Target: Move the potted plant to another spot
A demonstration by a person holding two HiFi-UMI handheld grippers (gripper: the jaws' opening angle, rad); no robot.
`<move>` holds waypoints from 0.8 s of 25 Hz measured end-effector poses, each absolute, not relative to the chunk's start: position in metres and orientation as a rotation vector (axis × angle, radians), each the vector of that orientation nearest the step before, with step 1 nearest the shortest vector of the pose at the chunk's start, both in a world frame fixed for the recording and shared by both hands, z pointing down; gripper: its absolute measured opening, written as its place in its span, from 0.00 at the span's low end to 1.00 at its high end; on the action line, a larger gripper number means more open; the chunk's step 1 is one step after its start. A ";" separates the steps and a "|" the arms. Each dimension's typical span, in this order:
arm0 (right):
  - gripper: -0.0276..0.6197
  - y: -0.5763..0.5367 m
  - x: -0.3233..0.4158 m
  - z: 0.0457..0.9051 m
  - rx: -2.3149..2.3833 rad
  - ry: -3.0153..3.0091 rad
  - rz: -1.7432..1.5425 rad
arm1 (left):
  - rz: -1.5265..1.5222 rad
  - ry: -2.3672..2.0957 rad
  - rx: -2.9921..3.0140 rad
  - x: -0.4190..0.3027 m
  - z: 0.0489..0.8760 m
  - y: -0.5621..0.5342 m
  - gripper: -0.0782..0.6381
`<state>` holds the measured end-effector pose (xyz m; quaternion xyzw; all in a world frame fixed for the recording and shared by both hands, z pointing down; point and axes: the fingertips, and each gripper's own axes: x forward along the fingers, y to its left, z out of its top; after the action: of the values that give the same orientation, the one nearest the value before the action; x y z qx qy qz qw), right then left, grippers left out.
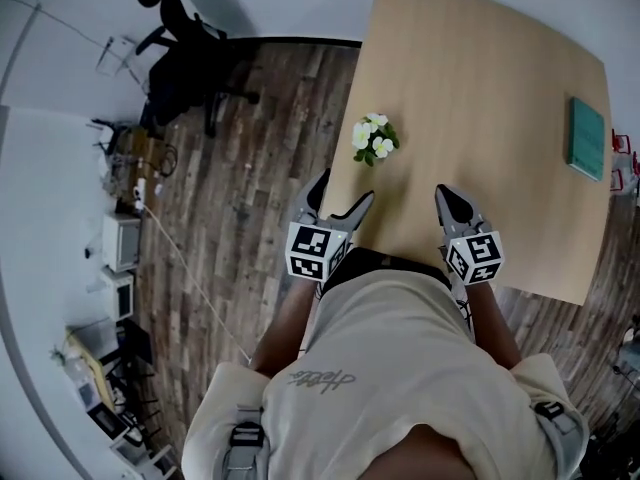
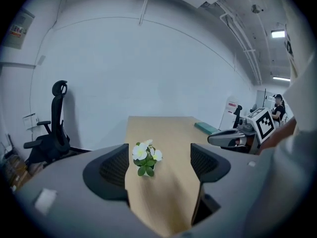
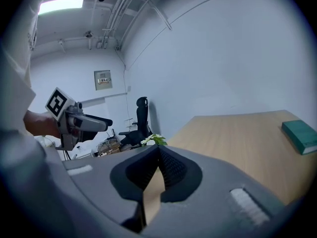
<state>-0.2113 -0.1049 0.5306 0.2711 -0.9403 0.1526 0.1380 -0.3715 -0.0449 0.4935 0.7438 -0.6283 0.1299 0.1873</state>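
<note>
**Plant not yet grasped**

The small potted plant with white flowers and green leaves [image 1: 374, 139] stands on the pale wooden table [image 1: 480, 88]. It is ahead of the left gripper [image 1: 345, 190], whose jaws gape wide and touch nothing. The right gripper [image 1: 445, 196] is pinched closed and empty. Grasping, lifting and placing all remain.

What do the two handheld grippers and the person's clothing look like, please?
Both the left gripper and right gripper have grey bodies, dark ribbed pads and pointed jaws, each carrying a white cube with black square markers. The person wears a pale shirt.
</note>
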 end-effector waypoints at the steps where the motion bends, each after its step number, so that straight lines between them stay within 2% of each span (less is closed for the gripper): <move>1: 0.05 -0.102 -0.212 0.527 0.801 -2.719 0.448 | 0.374 -1.755 2.111 -0.373 0.494 -0.046 0.67; 20: 0.05 -0.083 -0.191 0.512 1.215 -2.572 0.473 | 0.472 -1.511 2.299 -0.383 0.524 -0.078 0.67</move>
<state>-0.1908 -0.0829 0.5117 0.4177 -0.8846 0.1626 0.1289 -0.3830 -0.0781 0.5243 0.8110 -0.5331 0.1664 0.1743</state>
